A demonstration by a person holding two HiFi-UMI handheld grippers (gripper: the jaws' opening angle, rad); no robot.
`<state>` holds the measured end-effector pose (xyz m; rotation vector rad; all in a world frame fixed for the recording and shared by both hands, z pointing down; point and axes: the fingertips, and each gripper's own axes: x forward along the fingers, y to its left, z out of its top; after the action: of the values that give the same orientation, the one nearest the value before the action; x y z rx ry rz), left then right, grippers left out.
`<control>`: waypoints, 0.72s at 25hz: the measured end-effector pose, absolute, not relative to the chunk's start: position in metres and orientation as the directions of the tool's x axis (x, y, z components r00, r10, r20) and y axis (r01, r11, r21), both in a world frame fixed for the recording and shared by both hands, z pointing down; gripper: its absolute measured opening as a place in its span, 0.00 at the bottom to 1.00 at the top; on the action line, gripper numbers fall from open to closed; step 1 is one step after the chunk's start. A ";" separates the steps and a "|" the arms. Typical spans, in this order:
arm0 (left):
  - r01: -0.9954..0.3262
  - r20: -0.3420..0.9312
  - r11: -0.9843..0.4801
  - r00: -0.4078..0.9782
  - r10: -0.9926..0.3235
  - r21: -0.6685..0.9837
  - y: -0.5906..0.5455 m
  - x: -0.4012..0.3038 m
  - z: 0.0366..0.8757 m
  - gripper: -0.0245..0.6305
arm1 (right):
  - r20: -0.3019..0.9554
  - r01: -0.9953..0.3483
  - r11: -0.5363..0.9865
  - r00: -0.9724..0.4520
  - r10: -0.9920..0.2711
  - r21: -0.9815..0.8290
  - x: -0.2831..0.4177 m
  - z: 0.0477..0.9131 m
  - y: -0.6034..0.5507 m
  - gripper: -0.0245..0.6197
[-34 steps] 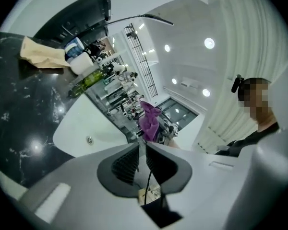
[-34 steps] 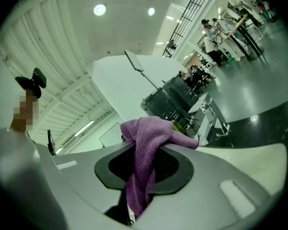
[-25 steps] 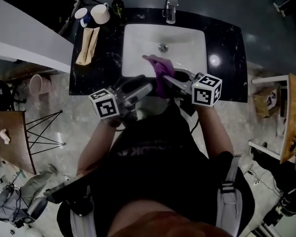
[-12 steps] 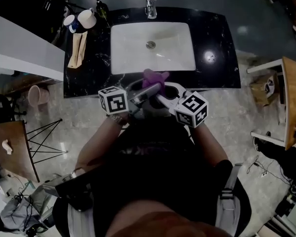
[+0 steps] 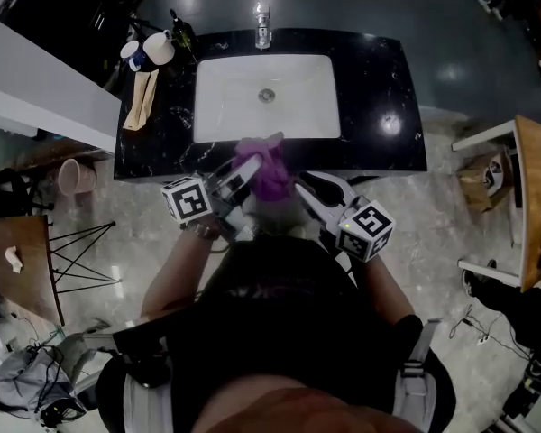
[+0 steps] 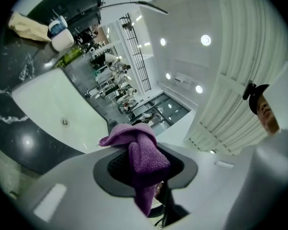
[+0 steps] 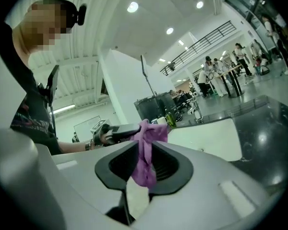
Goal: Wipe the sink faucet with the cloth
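The purple cloth (image 5: 269, 177) hangs in the air at the front edge of the black worktop (image 5: 392, 88), in line with the middle of the white sink (image 5: 243, 106), between the 2 grippers. The left gripper (image 5: 247, 169) points level toward it. Its jaws have just been closing and now clench a bunched fold of the cloth between the pads. The right gripper (image 5: 302, 184) meets it from the other side, tilted slightly down. Its jaws have just been opening and stand released, with a loose tail of the cloth hanging in the gap between them. The faucet (image 5: 262, 27) stands at the middle of the back edge, well apart from the cloth. At the back left corner are 2 cups (image 5: 160, 48) and a dark bottle (image 5: 182, 31), with a folded beige towel (image 5: 137, 88) along the left edge.
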<state>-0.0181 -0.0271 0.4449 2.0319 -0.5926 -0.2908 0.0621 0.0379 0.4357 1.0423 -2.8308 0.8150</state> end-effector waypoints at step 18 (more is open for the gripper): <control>-0.461 -0.106 -0.543 0.686 -0.719 0.702 -0.293 -0.093 0.344 0.22 | 0.167 -0.701 0.333 -0.542 -0.824 -0.631 0.149 0.456 0.004 0.05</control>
<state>-0.0927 -0.2926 0.3437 2.2388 -0.9009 -0.5095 0.1491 0.0036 0.4561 1.5687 -2.7083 1.1223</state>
